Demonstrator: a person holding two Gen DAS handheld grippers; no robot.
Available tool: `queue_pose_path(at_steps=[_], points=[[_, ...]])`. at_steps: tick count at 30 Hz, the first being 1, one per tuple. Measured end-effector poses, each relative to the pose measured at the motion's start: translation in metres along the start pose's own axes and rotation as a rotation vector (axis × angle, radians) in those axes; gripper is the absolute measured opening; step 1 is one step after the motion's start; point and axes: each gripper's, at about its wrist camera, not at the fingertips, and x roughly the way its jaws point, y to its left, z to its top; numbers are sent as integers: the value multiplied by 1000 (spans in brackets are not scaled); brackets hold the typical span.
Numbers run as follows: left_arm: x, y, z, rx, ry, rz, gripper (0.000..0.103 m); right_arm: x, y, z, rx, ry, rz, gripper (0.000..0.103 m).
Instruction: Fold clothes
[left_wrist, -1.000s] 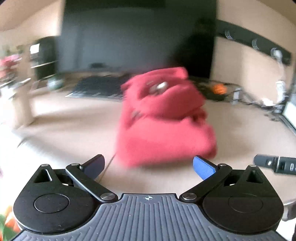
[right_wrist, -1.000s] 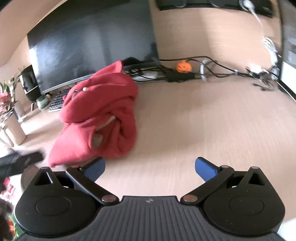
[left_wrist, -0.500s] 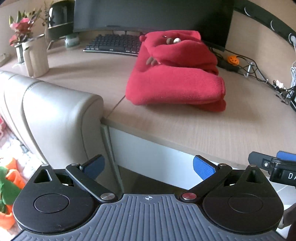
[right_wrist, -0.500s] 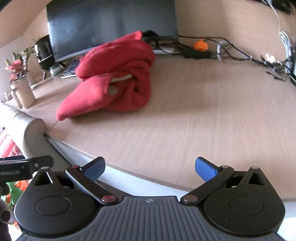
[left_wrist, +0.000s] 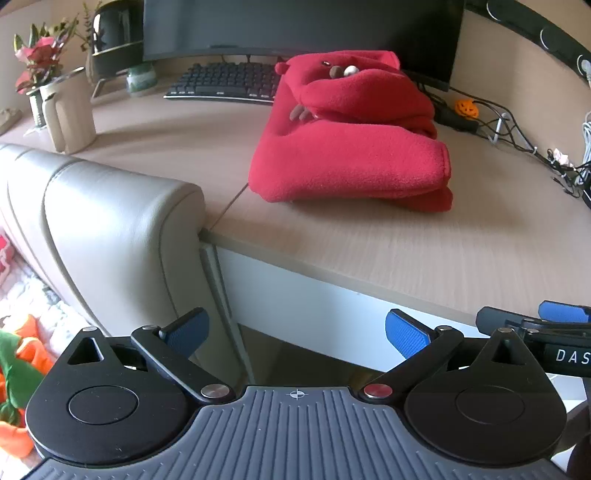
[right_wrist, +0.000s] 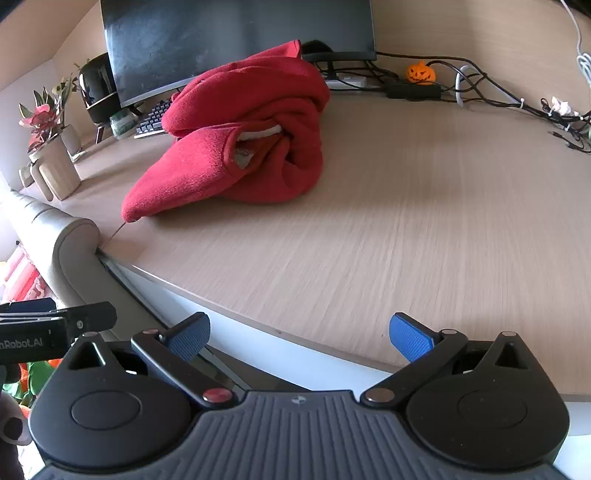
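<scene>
The red fleece garment (left_wrist: 347, 147) lies as a compact bundle on the wooden table (right_wrist: 406, 221), near the front edge on the side by the grey padded chair back (left_wrist: 110, 229), with a keyboard (left_wrist: 221, 79) and a dark monitor (right_wrist: 236, 40) behind it. From the left wrist view it reads as a fairly tidy fold: a flat upper layer doubled over a lower one, with the hood or collar part heaped on top at the back. The right wrist view is less flattering: the near side is rolled and lumpy, one corner tapers out toward the table edge, and a pale inner lining shows in an opening. The left tongs (left_wrist: 295, 332) and the right tongs (right_wrist: 299, 334) both stand wide apart, hold nothing, and hang off the table in front of its edge, well clear of the cloth. The folding looks essentially done; at most a little squaring of the loose corner seems left.
</scene>
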Motion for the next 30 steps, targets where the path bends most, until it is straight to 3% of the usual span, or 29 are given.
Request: queue_pose_path(at_steps=[19, 30], points=[[-1, -12, 2, 36, -4, -56, 103, -15, -9, -5, 37, -42, -30, 103], [-9, -5, -6, 8, -5, -54, 103, -17, -2, -8, 14, -37, -22, 103]])
